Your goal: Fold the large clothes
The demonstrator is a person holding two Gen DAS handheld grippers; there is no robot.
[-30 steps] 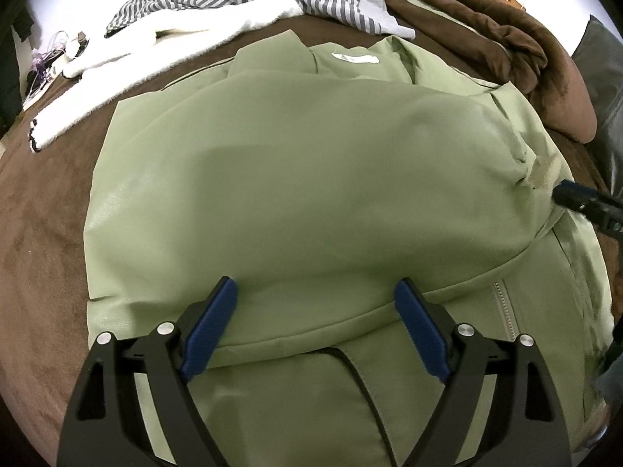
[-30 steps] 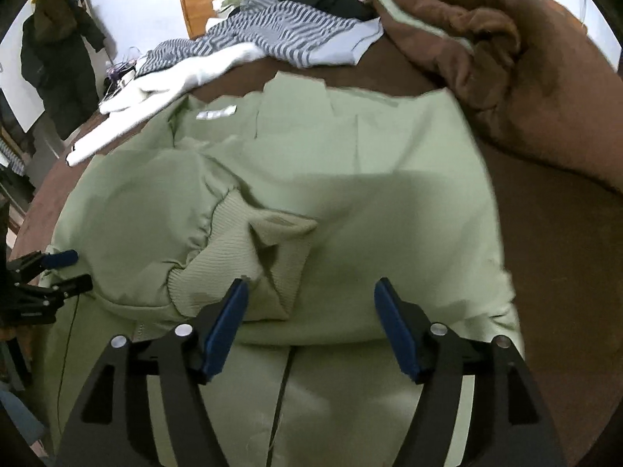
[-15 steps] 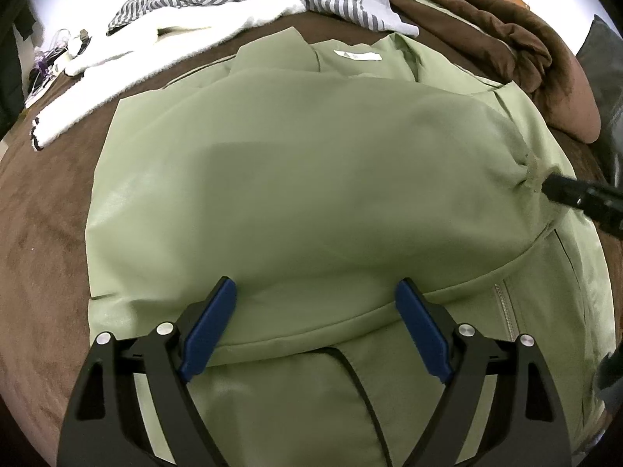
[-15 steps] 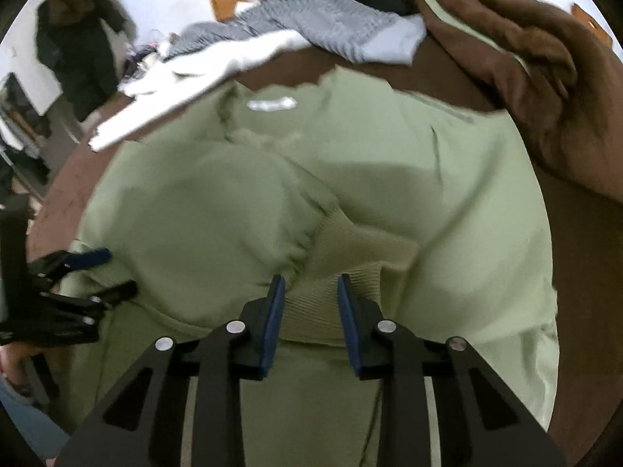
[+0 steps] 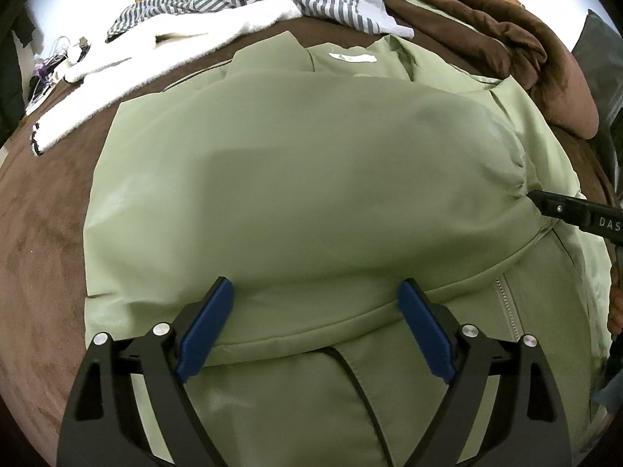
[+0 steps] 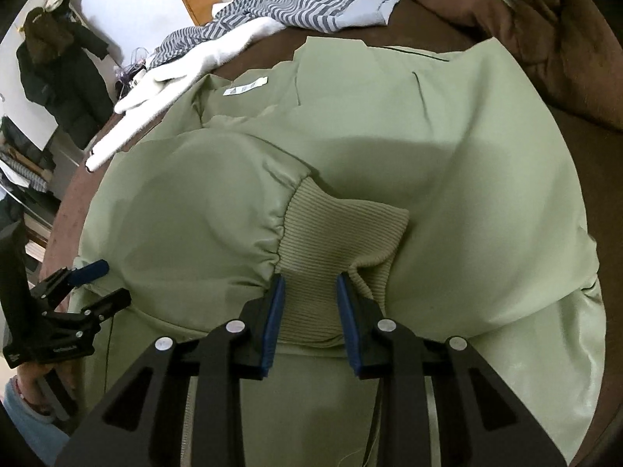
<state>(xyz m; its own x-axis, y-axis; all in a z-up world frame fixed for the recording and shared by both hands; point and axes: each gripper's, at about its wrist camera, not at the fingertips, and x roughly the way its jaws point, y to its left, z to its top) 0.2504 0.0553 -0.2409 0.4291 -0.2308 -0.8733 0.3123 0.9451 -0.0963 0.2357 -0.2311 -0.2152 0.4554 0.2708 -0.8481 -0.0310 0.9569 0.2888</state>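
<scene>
One green jacket [image 5: 311, 179] is spread over a brown bedcover [image 5: 43, 233], directly ahead of and beneath both grippers. A sleeve is laid across its body, and the ribbed cuff [image 6: 335, 233] of that sleeve is pinched between the blue pads [image 6: 272, 319] of the right gripper [image 6: 309, 311], whose jaws are drawn narrow around the knit. The left gripper [image 5: 315, 330] is held with its jaws spread wide over the sleeve's lower seam; contact with the fabric appears likely but cannot be confirmed. Beyond the collar, a white fleecy garment [image 5: 163, 50] and a grey striped garment [image 6: 303, 4] are piled. To the far right, a brown blanket [image 6: 518, 11] is heaped beside the jacket's shoulder.
</scene>
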